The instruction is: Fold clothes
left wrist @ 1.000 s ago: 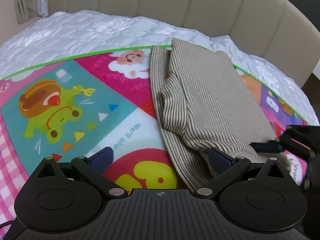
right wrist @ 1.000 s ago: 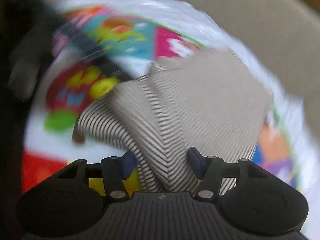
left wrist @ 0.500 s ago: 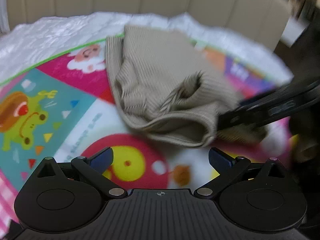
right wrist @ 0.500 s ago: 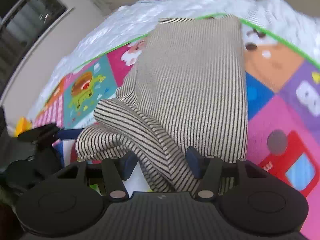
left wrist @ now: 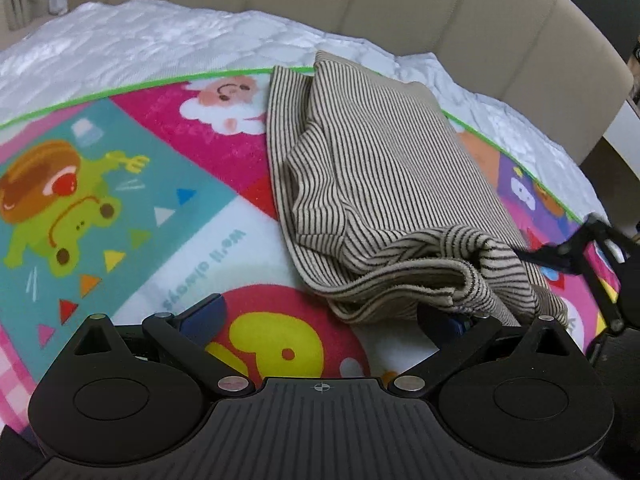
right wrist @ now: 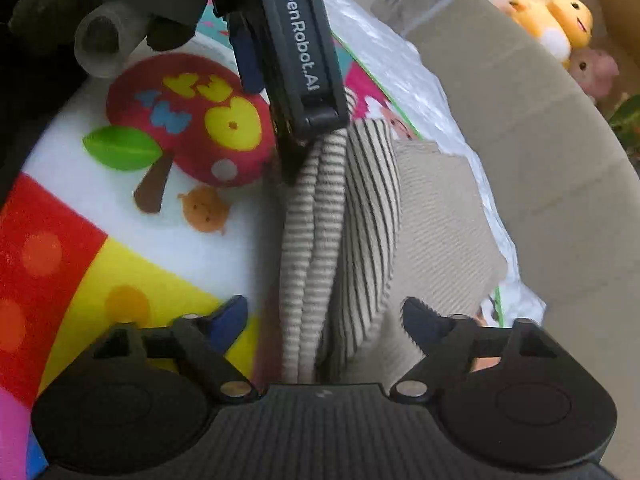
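Observation:
A beige sweater with thin dark stripes point(left wrist: 384, 176) lies folded on a colourful play mat point(left wrist: 120, 208), its near edge bunched into thick folds. My left gripper point(left wrist: 324, 312) is open just in front of that edge, and its right finger point(left wrist: 444, 320) sits under the fold. In the right wrist view, the folded edge point(right wrist: 320, 240) runs between the fingers of my open right gripper point(right wrist: 324, 316), which do not pinch it. One finger of the left gripper point(right wrist: 308, 80) touches the far end of that edge. The right gripper point(left wrist: 576, 252) also shows at the sweater's right corner.
The mat lies on a white quilted bed cover point(left wrist: 160, 40) with a padded beige headboard point(left wrist: 400, 0) behind it. Plush toys point(right wrist: 560, 20) sit beyond the headboard. A gloved hand point(right wrist: 108, 36) holds the left gripper.
The right gripper's jaws have spread wider and it has swung to face along the sweater's near edge. The left gripper has come close to that edge again.

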Action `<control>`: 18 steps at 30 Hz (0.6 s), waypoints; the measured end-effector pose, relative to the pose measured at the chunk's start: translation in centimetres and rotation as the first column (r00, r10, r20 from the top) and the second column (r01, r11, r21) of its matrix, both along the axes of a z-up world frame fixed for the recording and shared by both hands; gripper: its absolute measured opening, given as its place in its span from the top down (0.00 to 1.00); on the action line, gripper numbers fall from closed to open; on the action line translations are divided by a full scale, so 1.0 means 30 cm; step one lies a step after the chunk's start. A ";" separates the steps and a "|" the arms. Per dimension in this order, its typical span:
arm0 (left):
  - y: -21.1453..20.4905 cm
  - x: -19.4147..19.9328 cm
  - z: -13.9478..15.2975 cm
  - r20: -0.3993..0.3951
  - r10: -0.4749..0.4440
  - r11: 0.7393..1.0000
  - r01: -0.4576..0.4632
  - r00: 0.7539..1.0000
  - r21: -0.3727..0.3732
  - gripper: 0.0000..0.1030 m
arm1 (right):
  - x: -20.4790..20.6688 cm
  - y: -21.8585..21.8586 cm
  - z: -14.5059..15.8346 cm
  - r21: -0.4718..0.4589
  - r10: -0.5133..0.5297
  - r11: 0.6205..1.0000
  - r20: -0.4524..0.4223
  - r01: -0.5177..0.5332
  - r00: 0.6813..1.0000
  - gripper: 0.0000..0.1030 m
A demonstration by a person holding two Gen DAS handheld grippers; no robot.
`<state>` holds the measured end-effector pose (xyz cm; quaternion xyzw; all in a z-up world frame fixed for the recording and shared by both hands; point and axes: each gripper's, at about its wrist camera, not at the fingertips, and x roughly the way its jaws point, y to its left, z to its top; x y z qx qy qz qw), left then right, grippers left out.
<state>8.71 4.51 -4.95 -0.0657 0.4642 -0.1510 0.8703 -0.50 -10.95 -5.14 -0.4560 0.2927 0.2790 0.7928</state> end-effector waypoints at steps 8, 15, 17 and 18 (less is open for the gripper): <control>0.117 0.001 0.151 0.142 0.121 0.979 -0.095 0.982 -0.178 0.00 | -0.041 -0.051 0.165 0.045 0.036 0.998 -0.085 -0.033 0.996 0.80; -0.009 0.282 0.068 0.112 0.045 0.997 -0.051 0.993 0.055 0.00 | -0.042 -0.053 0.284 -0.074 0.212 0.973 -0.096 -0.220 0.972 0.80; -0.015 0.331 0.025 0.100 0.032 0.995 -0.041 0.994 0.089 0.00 | -0.030 -0.051 0.317 -0.110 0.263 0.956 -0.094 -0.272 0.960 0.79; 0.004 0.339 0.007 0.092 0.029 0.997 -0.035 0.995 0.066 0.00 | 0.015 -0.046 0.339 -0.114 0.282 0.950 -0.082 -0.290 0.956 0.78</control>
